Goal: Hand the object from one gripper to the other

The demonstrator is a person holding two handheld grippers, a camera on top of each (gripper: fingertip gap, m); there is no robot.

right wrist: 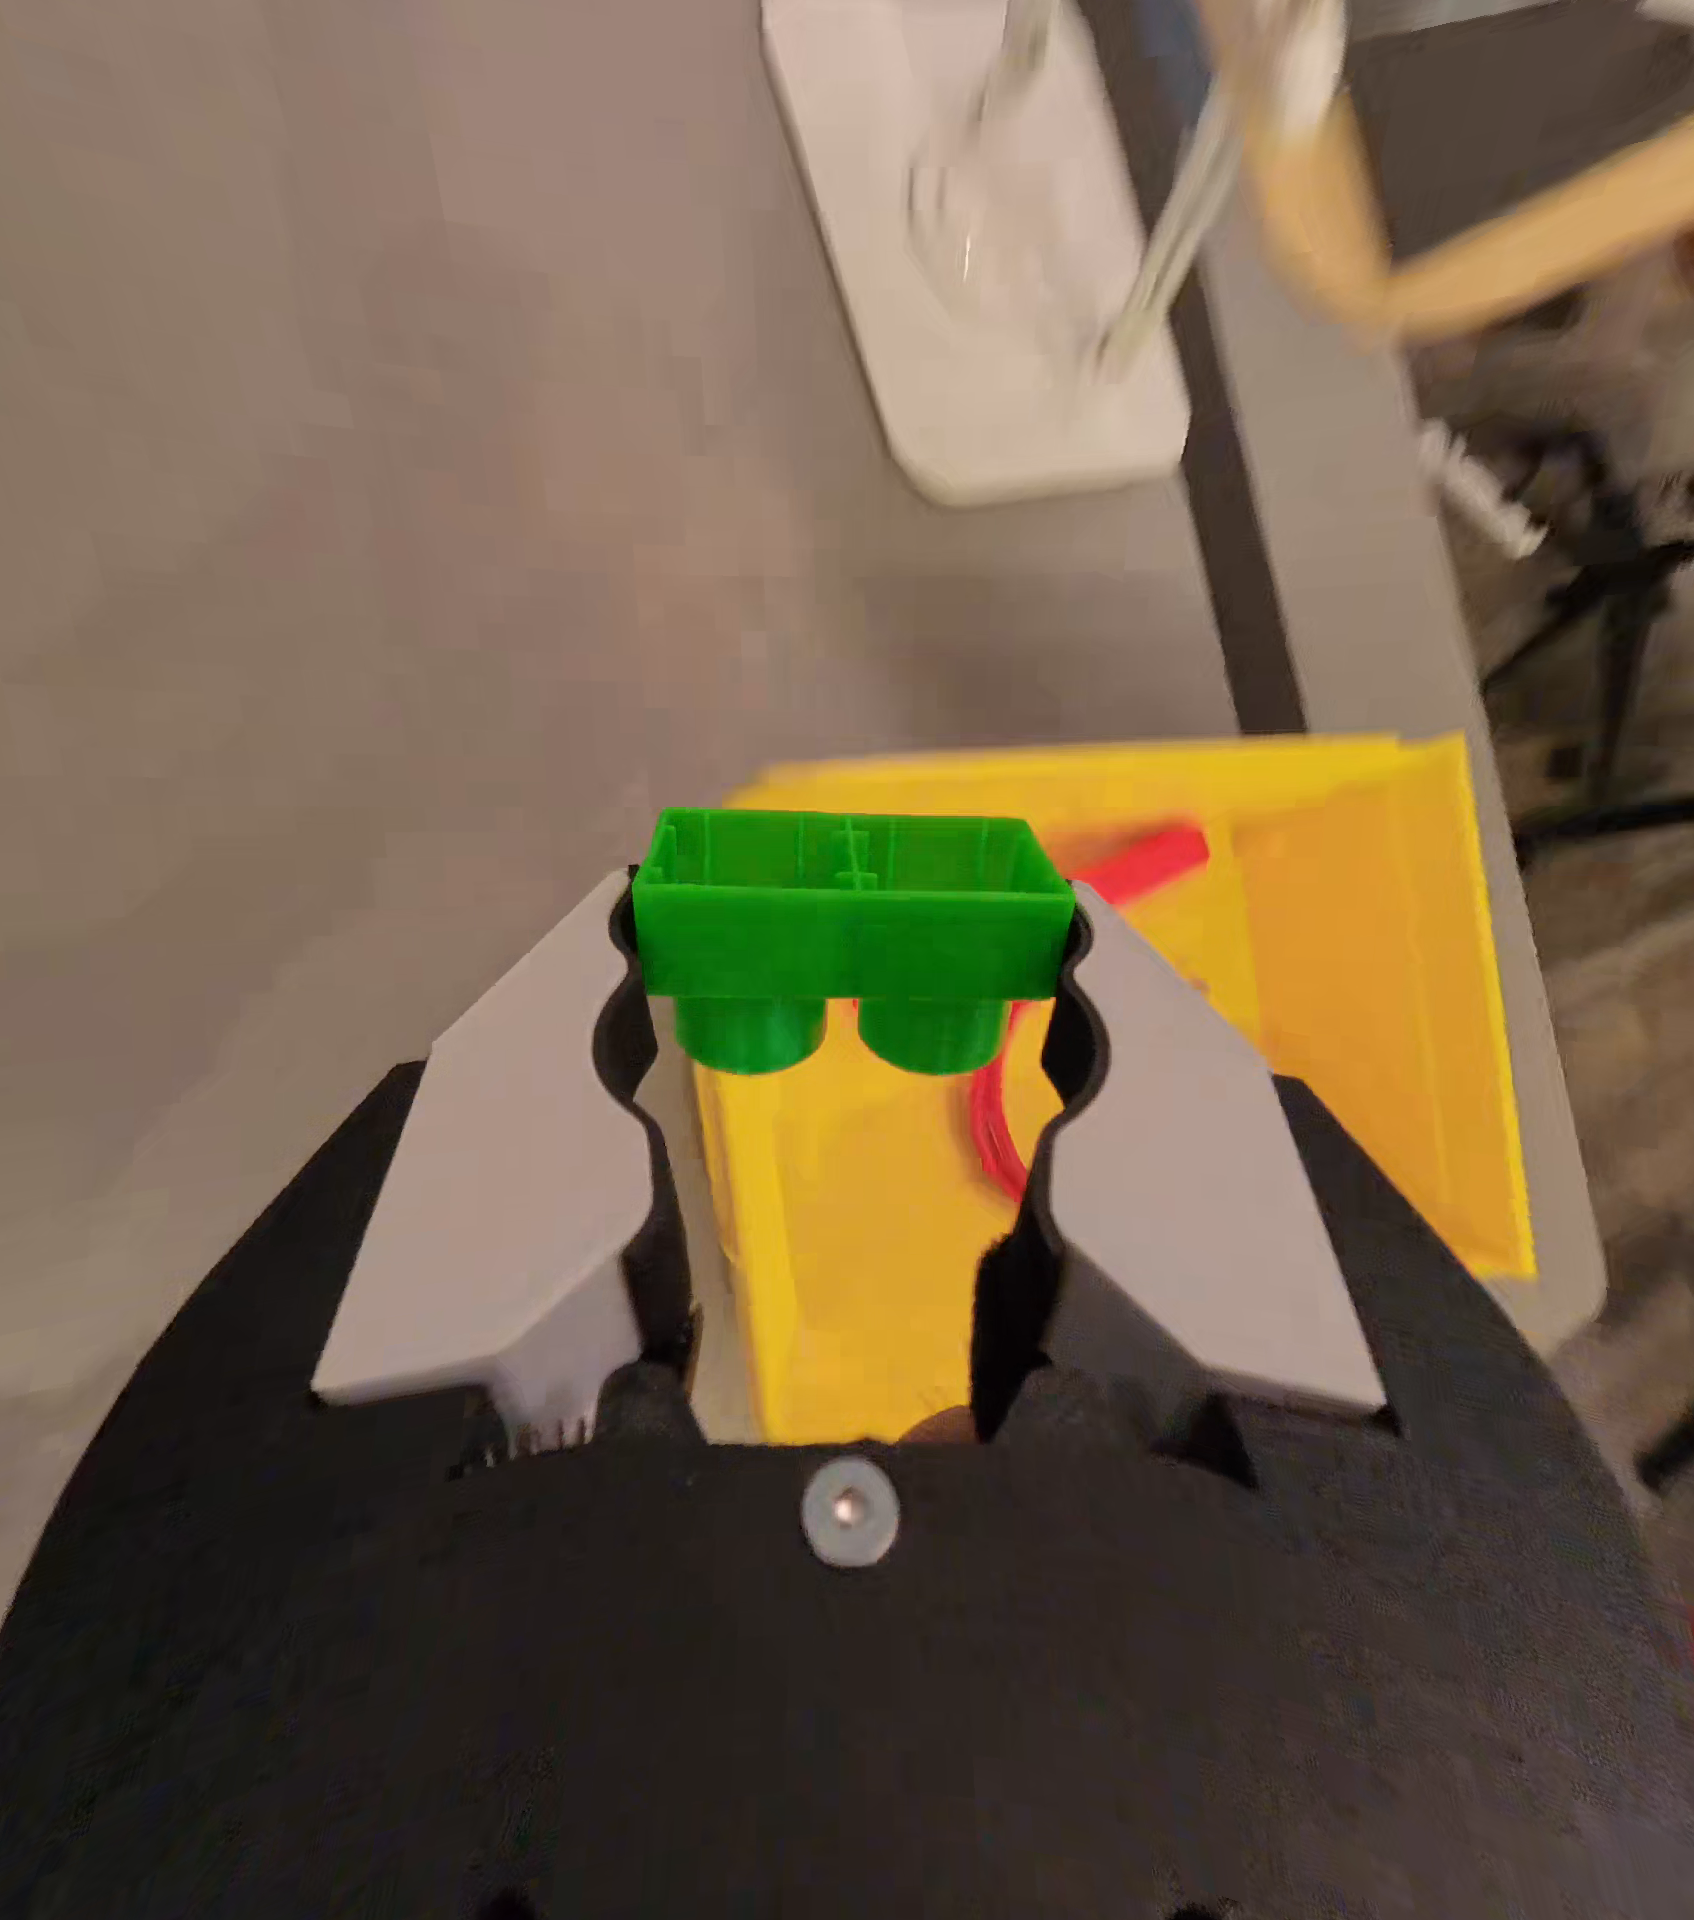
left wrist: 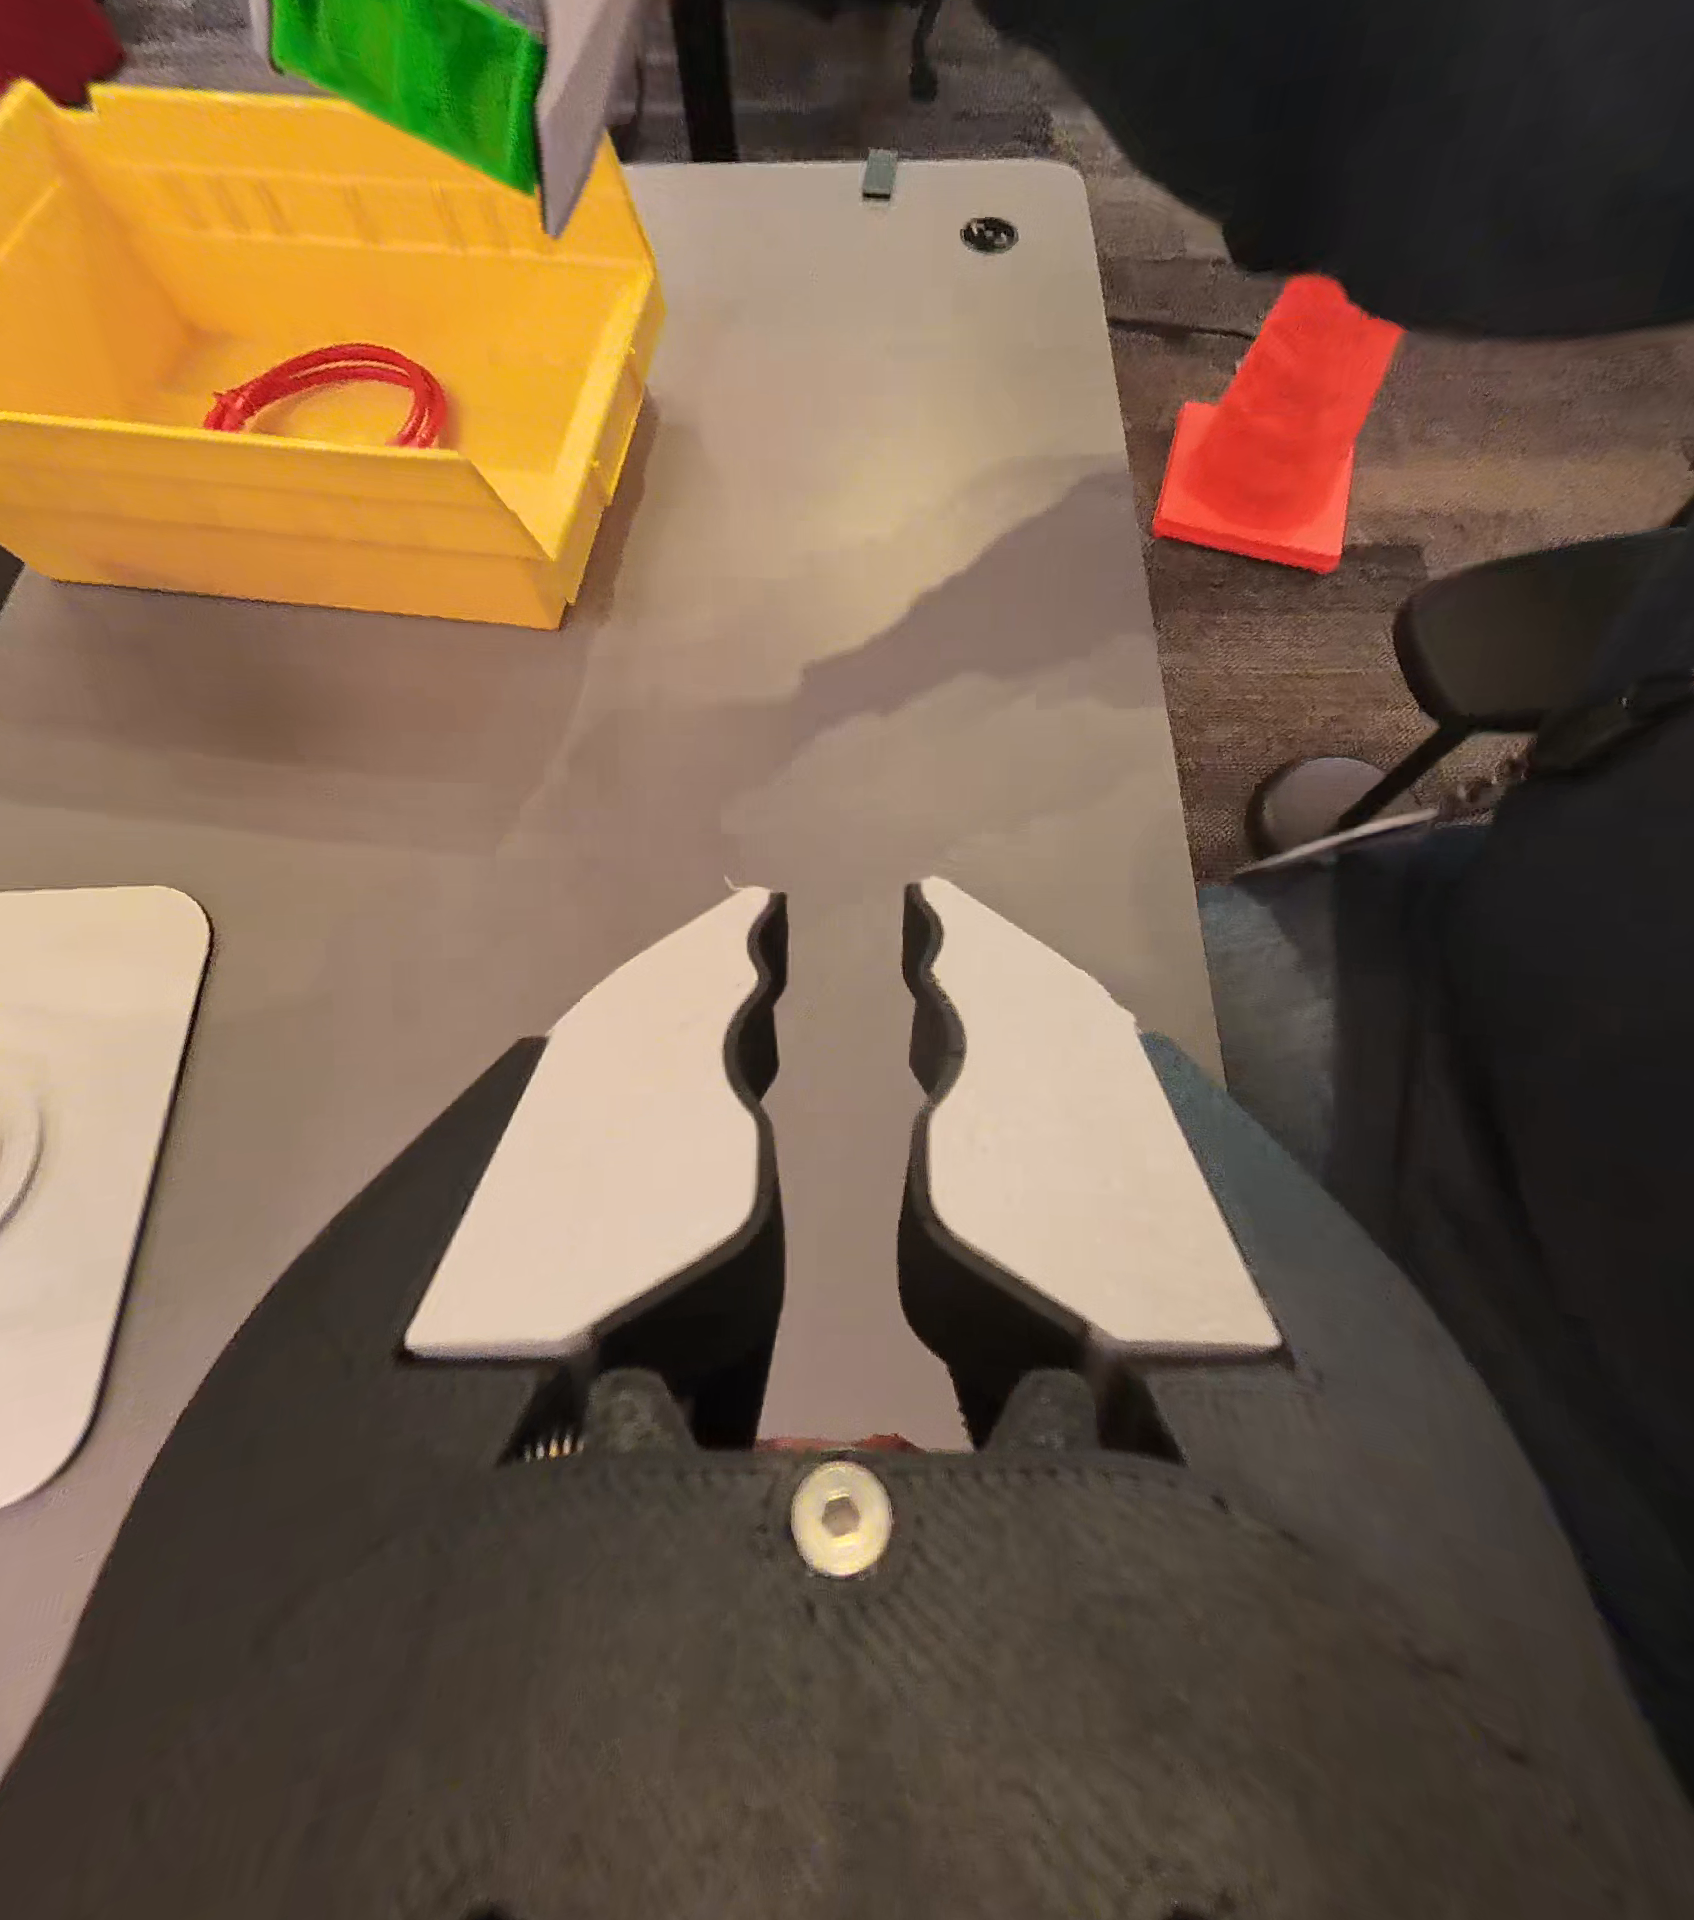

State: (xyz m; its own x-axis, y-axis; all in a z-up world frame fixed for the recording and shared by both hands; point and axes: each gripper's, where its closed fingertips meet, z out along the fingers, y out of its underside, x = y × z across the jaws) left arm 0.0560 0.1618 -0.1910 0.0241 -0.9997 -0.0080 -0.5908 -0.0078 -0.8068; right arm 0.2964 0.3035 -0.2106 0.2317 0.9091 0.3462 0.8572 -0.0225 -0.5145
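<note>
1. Right hand-held gripper (right wrist: 853,935): clamped on green two-stud brick (right wrist: 848,920), above yellow bin (right wrist: 1362,997).
2. Left hand-held gripper (left wrist: 843,914): fingers apart, empty, over grey surface (left wrist: 822,520).
3. Red cord coil (right wrist: 999,1132): partly hidden behind brick.

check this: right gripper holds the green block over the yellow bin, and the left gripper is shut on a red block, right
Not quite. The left gripper is open and empty, as the left wrist view shows. The rest holds: the right gripper is shut on the green block above the yellow bin.
</note>
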